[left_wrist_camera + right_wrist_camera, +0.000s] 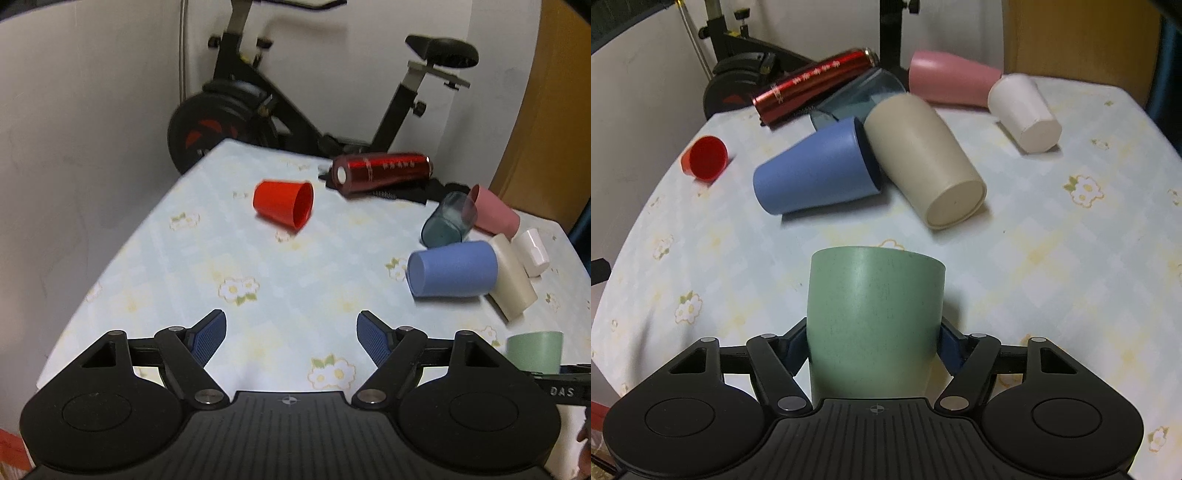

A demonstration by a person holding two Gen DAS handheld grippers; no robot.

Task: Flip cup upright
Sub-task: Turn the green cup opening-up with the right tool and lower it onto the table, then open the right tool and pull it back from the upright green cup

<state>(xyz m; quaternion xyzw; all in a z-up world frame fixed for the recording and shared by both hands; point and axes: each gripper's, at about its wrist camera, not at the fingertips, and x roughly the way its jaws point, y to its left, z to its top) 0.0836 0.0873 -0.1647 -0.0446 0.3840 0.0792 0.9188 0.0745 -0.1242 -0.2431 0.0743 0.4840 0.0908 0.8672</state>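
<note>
My right gripper [873, 341] is shut on a pale green cup [873, 317], which stands upright between its blue pads just above the table near the front edge. The green cup also shows in the left wrist view [535, 350] at the far right. My left gripper [291, 334] is open and empty over the near part of the table. Several cups lie on their sides: red [284, 206], blue [452, 268], beige [923, 158], white [1025, 112], pink [951, 83] and a clear teal one [447, 220].
A red metal bottle [382, 171] lies on its side at the back of the floral tablecloth [258, 266]. A black exercise bike [258, 110] stands behind the table against the white wall. A wooden panel [1082, 40] is at the back right.
</note>
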